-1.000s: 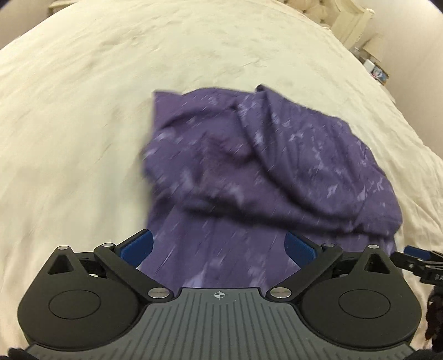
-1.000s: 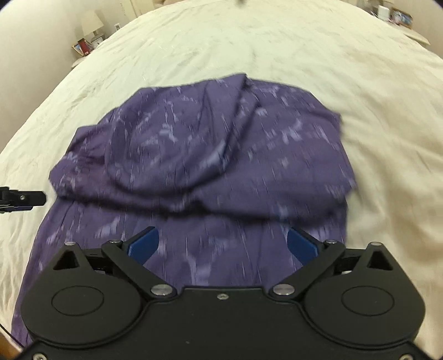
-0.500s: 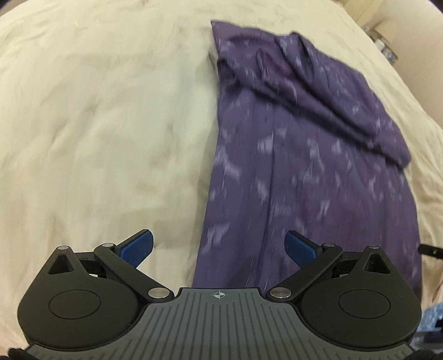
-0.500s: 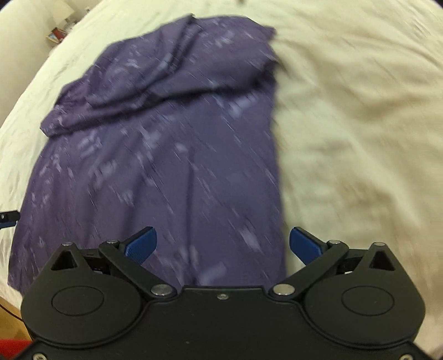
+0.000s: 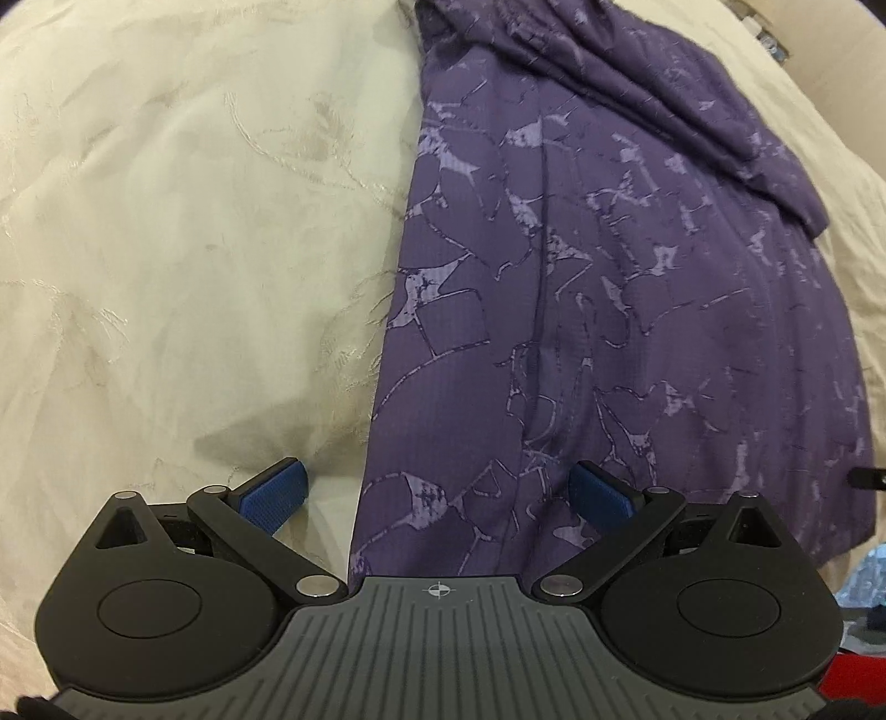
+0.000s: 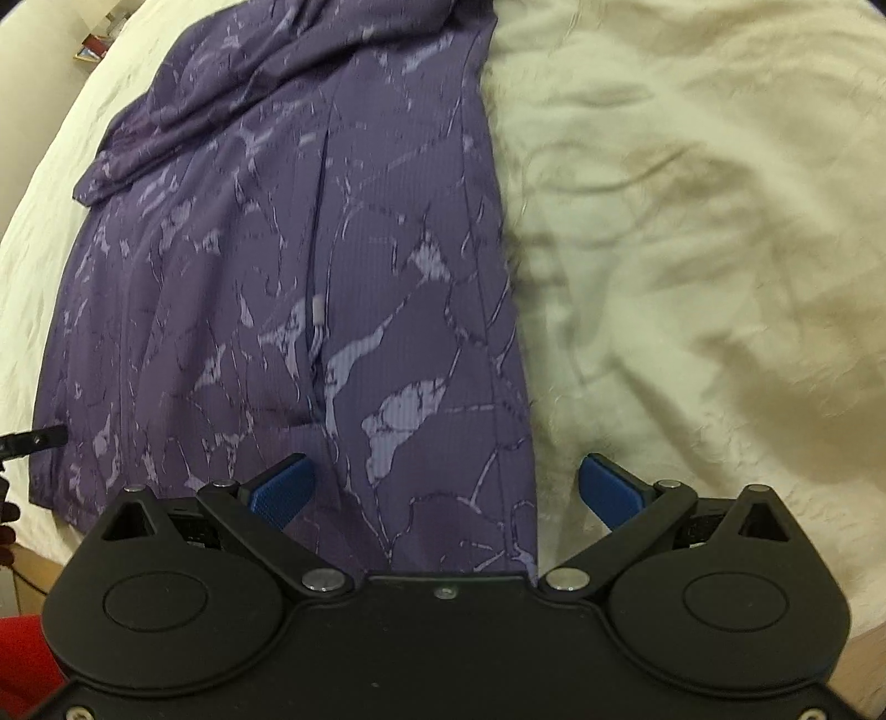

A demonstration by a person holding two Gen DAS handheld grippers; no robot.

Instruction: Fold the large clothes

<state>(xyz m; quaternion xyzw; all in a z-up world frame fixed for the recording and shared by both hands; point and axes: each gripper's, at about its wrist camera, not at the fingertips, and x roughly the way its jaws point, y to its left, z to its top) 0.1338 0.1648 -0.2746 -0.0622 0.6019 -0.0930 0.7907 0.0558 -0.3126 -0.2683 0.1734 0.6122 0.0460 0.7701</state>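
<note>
I am working in a home bedroom. Beneath me a wide bed covered in a cream, leaf-embroidered quilted bedspread is filling nearly the whole view from both wrists, its soft surface creasing and dimpling. A large purple garment with a pale cracked-marble print is lying spread along that bedspread. Past the bedspread's far left corner in the right wrist view, small framed items on a low bedside surface are showing against a plain pale wall, though they are too small to identify.
</note>
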